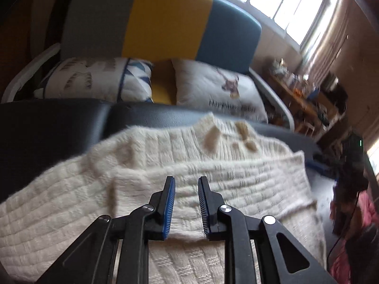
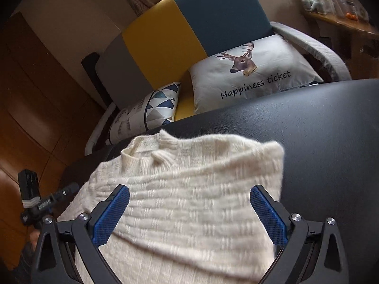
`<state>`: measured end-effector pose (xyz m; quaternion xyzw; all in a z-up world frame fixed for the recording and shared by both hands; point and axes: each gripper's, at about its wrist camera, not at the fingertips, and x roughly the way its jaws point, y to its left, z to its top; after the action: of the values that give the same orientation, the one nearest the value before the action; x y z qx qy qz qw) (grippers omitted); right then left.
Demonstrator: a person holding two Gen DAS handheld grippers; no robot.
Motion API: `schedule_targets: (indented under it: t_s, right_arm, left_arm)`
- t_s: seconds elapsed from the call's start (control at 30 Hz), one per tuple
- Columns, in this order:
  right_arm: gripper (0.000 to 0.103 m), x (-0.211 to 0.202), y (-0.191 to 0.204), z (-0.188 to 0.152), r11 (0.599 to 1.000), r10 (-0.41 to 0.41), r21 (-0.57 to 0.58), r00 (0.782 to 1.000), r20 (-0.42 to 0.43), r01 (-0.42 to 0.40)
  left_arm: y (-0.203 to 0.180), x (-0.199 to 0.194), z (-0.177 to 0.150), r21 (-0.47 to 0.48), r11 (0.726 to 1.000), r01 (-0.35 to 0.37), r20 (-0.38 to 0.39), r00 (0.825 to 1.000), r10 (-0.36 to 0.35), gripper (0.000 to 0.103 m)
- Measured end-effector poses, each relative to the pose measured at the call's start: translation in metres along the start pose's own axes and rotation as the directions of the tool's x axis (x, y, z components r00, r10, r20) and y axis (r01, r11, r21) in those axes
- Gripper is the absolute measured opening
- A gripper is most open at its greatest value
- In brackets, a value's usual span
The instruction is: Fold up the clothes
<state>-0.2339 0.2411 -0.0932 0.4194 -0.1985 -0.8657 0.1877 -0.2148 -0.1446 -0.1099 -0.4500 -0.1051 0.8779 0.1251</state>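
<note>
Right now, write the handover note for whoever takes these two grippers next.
Left hand-held gripper: jaws narrowly apart, nothing pinched, over the cream knitted sweater.
Right hand-held gripper: jaws wide open, empty, over the same sweater.
Sweater lies on the black leather surface, collar towards the sofa, one side already folded across the body.
Done: side fold, by the look of it.
Left: remaining folds, then smoothing.
</note>
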Motion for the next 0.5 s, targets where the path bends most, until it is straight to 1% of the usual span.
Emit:
schedule_targets:
  t_s: [0.03,0.07,0.17,0.2,0.3,0.37,0.4,0.47,0.5]
  right_arm:
    - [0.103,0.007,-0.002,0.006,1.000,0.005,0.007,1.000,-0.009,-0.005]
    - [0.103,0.015,-0.005,0.012,1.000,-0.010,0.017,1.000,-0.023,0.010]
    - [0.103,0.043,-0.021,0.023,0.996,-0.067,0.059,0.995,-0.074,0.072]
    - [0.103,0.050,-0.026,0.024,0.994,-0.076,0.067,0.994,-0.083,0.082]
    - [0.103,0.056,-0.026,0.025,0.994,-0.101,0.033,0.993,-0.063,0.103]
    - [0.103,0.057,-0.022,0.022,0.993,-0.118,0.001,0.991,-0.067,0.118]
    - [0.103,0.056,-0.021,0.021,0.992,-0.125,-0.006,0.989,-0.073,0.125]
    - [0.103,0.052,-0.017,0.019,0.989,-0.150,-0.011,0.985,-0.084,0.150]
    - [0.103,0.049,-0.014,0.019,0.986,-0.168,-0.010,0.982,-0.089,0.167]
  left_arm:
    - [0.002,0.007,-0.004,-0.002,1.000,-0.026,-0.022,0.999,0.026,0.019]
    - [0.005,0.014,-0.008,-0.007,0.999,-0.045,-0.039,0.998,0.044,0.019]
    - [0.021,0.023,-0.019,-0.044,0.998,-0.039,-0.048,0.998,0.037,0.019]
    - [0.022,0.021,-0.021,-0.043,0.998,-0.037,-0.044,0.998,0.035,0.018]
    - [0.022,0.020,-0.023,-0.062,0.997,-0.035,-0.038,0.999,0.032,0.018]
    - [0.025,0.017,-0.022,-0.100,0.995,-0.017,-0.033,0.999,0.014,0.018]
    - [0.028,0.013,-0.023,-0.135,0.991,0.004,-0.030,1.000,-0.008,0.018]
    - [0.037,0.002,-0.022,-0.212,0.976,0.045,-0.018,0.999,-0.050,0.020]
    - [0.041,-0.005,-0.024,-0.248,0.967,0.065,-0.004,0.998,-0.069,0.022]
